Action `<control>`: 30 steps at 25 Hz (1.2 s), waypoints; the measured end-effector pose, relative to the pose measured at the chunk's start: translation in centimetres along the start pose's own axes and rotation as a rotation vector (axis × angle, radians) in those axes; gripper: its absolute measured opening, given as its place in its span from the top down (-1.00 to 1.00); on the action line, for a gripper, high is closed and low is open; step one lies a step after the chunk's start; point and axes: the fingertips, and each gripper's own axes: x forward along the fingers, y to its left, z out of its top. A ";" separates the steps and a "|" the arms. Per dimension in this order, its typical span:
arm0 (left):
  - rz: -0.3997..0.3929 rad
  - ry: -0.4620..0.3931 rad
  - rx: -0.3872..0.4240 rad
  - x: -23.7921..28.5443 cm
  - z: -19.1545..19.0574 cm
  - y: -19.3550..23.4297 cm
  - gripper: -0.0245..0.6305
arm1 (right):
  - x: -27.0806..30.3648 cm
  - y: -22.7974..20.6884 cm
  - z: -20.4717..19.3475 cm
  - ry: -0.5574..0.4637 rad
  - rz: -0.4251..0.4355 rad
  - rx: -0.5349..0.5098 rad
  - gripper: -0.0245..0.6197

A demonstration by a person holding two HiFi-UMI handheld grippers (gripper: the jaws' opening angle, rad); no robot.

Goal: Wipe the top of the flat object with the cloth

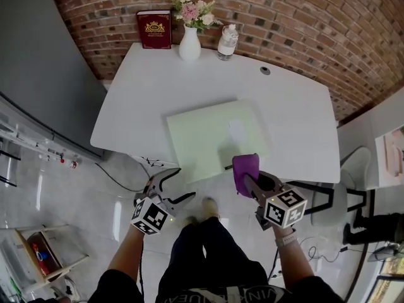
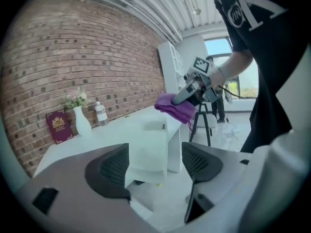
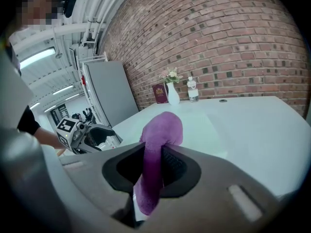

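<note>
currently the right gripper has its jaws clamped on a folded purple cloth, which hangs at the near edge of the pale green flat rectangular panel, apparently not yet pressed onto its top. the panel lies on a white table. the left gripper waits off the panel's near-left corner, jaws spread wide with nothing between them. a good wipe likely means lowering the cloth's broad face onto the panel, then sweeping from near edge to far in overlapping passes with light pressure so the panel does not slide.
</note>
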 end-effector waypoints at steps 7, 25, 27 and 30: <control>0.139 -0.119 -0.231 -2.7 1.1 3.1 0.77 | 2.7 3.7 3.7 -0.032 0.067 -0.072 0.71; 0.419 -0.104 -0.532 -5.7 -2.2 12.9 0.83 | 22.3 9.7 10.1 0.243 0.273 -0.248 0.71; 0.440 -0.116 -0.542 -5.6 -1.8 14.0 0.83 | 24.0 9.8 9.7 0.297 0.280 -0.280 0.71; 0.465 -0.121 -0.540 -4.9 -1.6 15.8 0.83 | 25.7 9.5 8.9 0.372 0.282 -0.342 0.71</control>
